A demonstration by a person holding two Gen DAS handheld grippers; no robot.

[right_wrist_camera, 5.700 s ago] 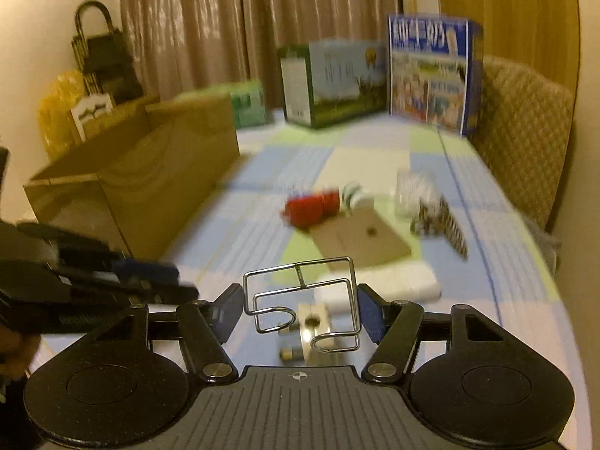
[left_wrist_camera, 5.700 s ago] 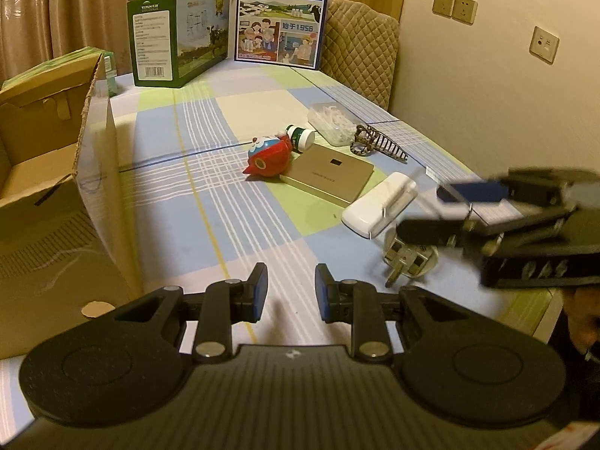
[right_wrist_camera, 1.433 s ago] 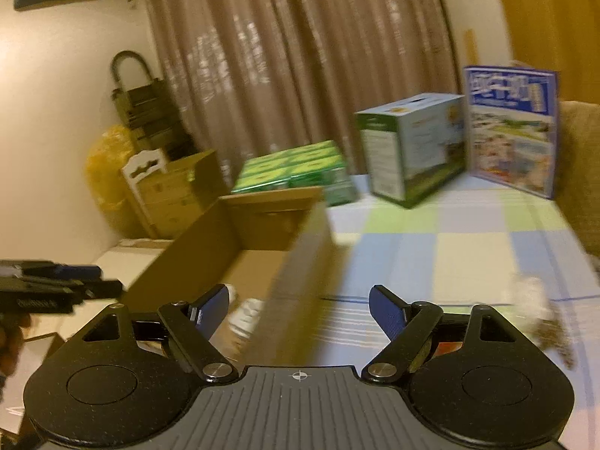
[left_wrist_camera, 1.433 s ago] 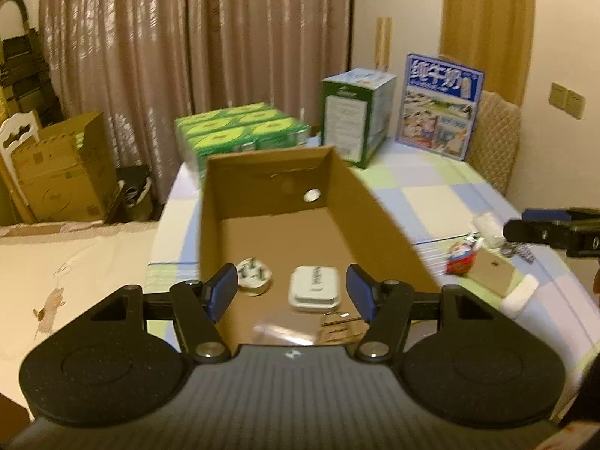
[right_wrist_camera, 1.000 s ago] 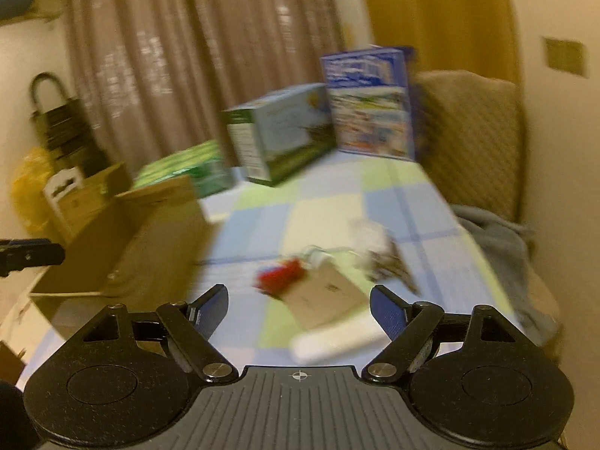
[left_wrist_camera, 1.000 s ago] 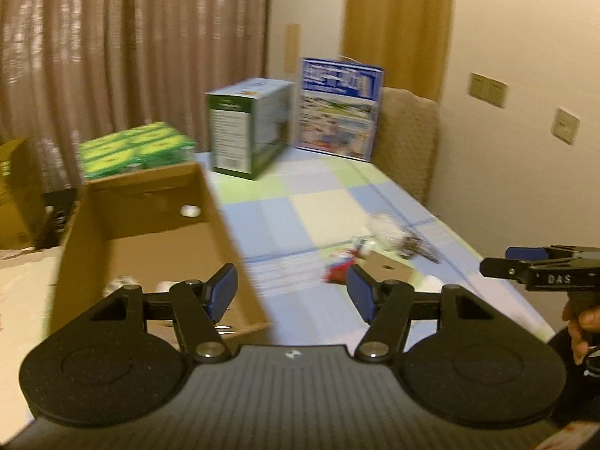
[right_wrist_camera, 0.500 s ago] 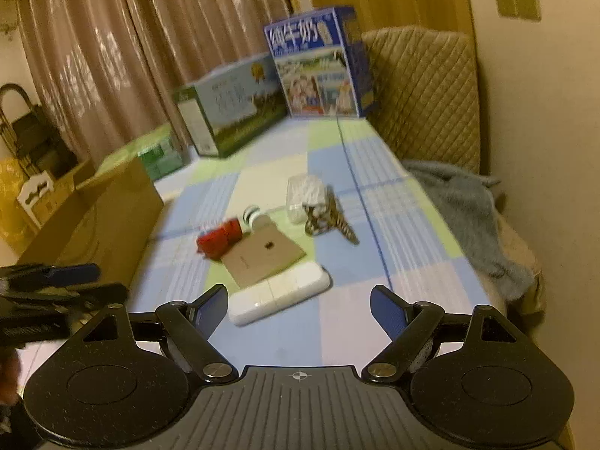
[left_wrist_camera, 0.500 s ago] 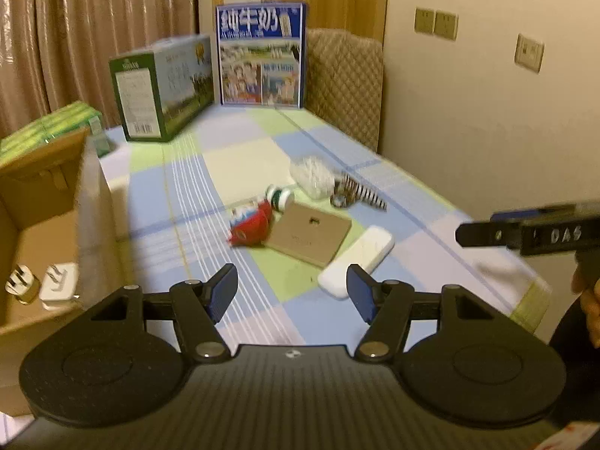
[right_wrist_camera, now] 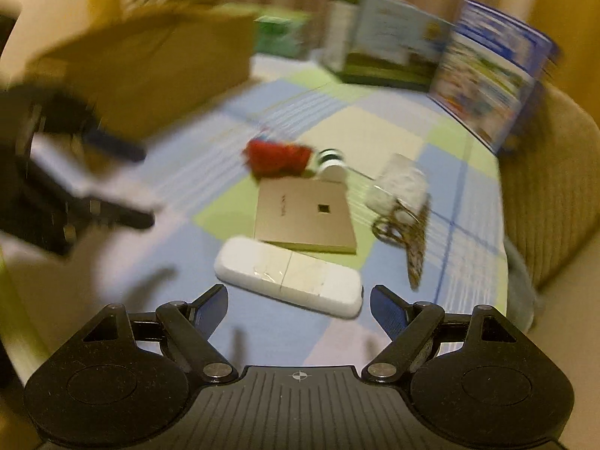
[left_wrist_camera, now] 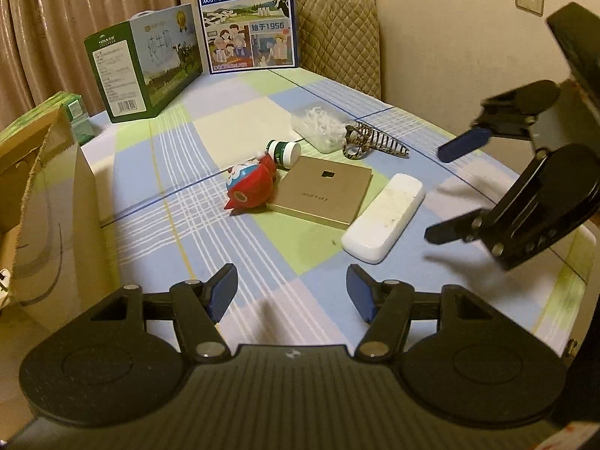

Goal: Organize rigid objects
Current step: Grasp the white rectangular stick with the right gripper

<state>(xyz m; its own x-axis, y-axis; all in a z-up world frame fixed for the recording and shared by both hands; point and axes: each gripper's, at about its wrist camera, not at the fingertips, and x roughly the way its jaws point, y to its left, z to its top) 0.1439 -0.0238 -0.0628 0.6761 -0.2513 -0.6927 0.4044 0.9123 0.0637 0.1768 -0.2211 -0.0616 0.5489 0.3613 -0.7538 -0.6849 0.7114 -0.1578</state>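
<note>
Loose objects lie mid-table: a white oblong case (left_wrist_camera: 383, 222) (right_wrist_camera: 288, 275), a flat gold box (left_wrist_camera: 324, 194) (right_wrist_camera: 305, 216), a red toy (left_wrist_camera: 249, 186) (right_wrist_camera: 277, 157), a small green-capped bottle (left_wrist_camera: 284, 153), a striped hair claw (left_wrist_camera: 373, 143) (right_wrist_camera: 407, 234) and a clear tub (left_wrist_camera: 318, 128). My left gripper (left_wrist_camera: 292, 291) is open and empty, low over the near table. My right gripper (right_wrist_camera: 299, 306) is open and empty just short of the white case; it also shows in the left wrist view (left_wrist_camera: 453, 187).
An open cardboard box (left_wrist_camera: 41, 202) stands at the left. A green milk carton (left_wrist_camera: 144, 63) and a blue milk carton (left_wrist_camera: 247, 18) stand at the far end. A quilted chair (left_wrist_camera: 339, 37) is behind the table. The table edge (left_wrist_camera: 562, 288) runs along the right.
Both grippers have dropped lower and closer to the table objects. The right gripper swung toward the white case; its view is blurred by motion. Both stay open and empty.
</note>
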